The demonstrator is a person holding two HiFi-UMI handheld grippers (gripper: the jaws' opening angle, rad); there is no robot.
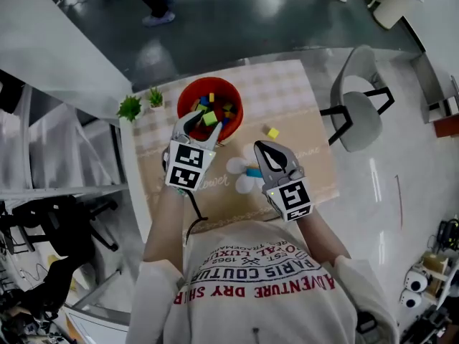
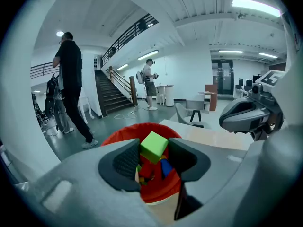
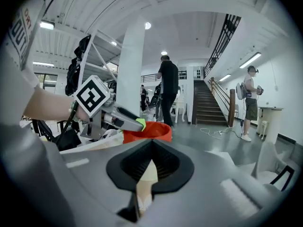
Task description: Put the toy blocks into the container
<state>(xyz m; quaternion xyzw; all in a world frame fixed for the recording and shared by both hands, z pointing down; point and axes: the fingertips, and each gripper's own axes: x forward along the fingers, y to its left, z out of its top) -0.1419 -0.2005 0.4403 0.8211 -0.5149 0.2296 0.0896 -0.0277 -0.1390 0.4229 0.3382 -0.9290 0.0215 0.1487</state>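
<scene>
A red round container [image 1: 188, 92] with several coloured blocks inside stands at the table's far side. My left gripper [image 1: 204, 122] hangs just over its near rim, shut on a light green block [image 1: 209, 118]. In the left gripper view the green block [image 2: 154, 146] sits pinched between the pads, with the container [image 2: 120, 134] right below. My right gripper [image 1: 262, 149] is lower right of the container, jaws shut with nothing between them [image 3: 151, 145]. A blue block [image 1: 254, 172] lies on the table at its left side. A yellow block [image 1: 272, 132] lies further right.
Two small green plants [image 1: 130, 107] [image 1: 155, 97] stand left of the container. A grey chair [image 1: 358, 99] is beside the table's right edge. The tablecloth [image 1: 301, 113] bears white flower prints. People stand on the floor beyond the table [image 2: 71, 79].
</scene>
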